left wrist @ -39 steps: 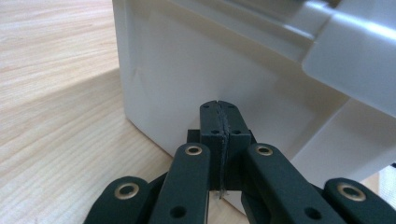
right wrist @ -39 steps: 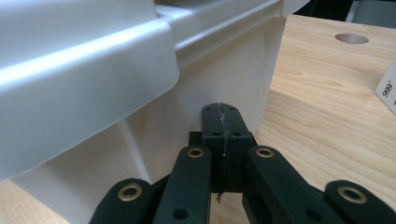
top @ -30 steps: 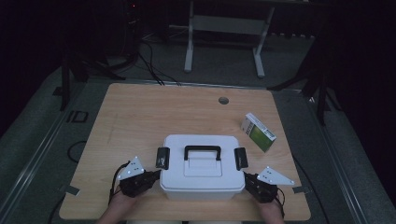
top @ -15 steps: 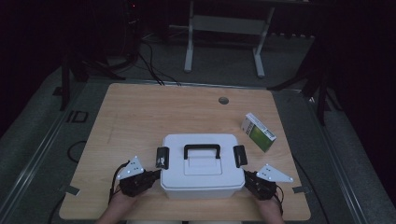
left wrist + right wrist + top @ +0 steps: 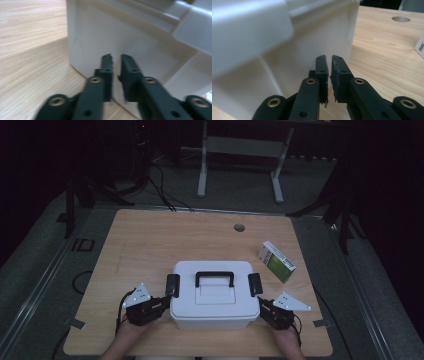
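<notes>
A white lidded storage box point(image 5: 214, 318) with a black handle point(image 5: 214, 277) and two black side latches stands near the table's front edge. My left gripper point(image 5: 165, 303) sits at the box's left wall, jaws shut with nothing between them. In the left gripper view its tips point(image 5: 115, 59) point at the white wall point(image 5: 87, 37), very close or touching. My right gripper point(image 5: 262, 305) mirrors it at the right wall, also shut and empty. In the right gripper view its tips point(image 5: 328, 60) meet the box side point(image 5: 294, 57) below the lid's rim.
A small green and white carton point(image 5: 276, 262) lies on the wooden table point(image 5: 150, 245) to the right of the box. A round cable hole point(image 5: 239, 227) is near the far edge. Metal stand legs and cables are on the floor beyond.
</notes>
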`<action>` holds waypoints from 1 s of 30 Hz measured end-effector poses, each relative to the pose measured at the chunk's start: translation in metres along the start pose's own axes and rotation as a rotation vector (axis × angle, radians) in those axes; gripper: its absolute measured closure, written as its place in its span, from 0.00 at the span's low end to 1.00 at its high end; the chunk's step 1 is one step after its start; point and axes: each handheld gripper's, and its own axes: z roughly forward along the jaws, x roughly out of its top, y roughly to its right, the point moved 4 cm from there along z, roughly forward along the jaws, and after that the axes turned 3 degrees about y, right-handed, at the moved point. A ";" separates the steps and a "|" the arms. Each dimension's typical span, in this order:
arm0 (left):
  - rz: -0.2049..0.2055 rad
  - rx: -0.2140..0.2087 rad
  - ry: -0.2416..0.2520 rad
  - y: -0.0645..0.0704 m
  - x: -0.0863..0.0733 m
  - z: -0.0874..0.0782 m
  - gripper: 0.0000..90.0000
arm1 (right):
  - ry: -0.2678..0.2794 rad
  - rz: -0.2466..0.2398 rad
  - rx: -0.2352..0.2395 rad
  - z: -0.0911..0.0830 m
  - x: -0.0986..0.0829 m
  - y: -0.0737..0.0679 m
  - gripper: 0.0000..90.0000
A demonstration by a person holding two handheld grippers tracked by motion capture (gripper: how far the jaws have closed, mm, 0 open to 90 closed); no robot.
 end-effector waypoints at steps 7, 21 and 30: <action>0.028 0.010 -0.105 -0.012 -0.006 -0.007 0.77 | -0.020 -0.010 -0.029 -0.007 -0.005 0.017 0.62; 0.090 -0.042 -0.331 -0.027 -0.006 -0.031 0.67 | -0.006 -0.005 0.001 -0.012 -0.012 0.036 0.14; 0.132 -0.055 -0.475 -0.032 -0.006 -0.040 0.66 | 0.008 0.022 0.004 -0.025 -0.012 0.044 0.15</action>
